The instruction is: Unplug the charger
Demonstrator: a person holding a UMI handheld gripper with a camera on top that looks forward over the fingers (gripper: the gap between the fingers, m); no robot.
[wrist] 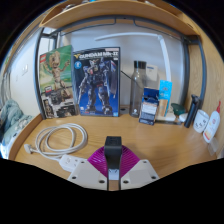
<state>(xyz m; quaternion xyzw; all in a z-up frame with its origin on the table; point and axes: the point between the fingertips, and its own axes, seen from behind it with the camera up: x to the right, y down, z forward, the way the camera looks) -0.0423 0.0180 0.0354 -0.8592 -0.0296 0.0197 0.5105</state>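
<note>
Right now the gripper (pixel 113 170) is clamped on a black charger (pixel 113 148), both fingers w/ pink pads (pixel 100 160) pressing it. Coiled cable (pixel 60 137) lies left of charger, model box (pixel 97 81) stands beyond it on desk (pixel 160 140).

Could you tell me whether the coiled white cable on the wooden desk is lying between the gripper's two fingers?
No, the coiled white cable lies on the wooden desk beyond and to one side of the gripper, whose fingers close on a black block.
</note>
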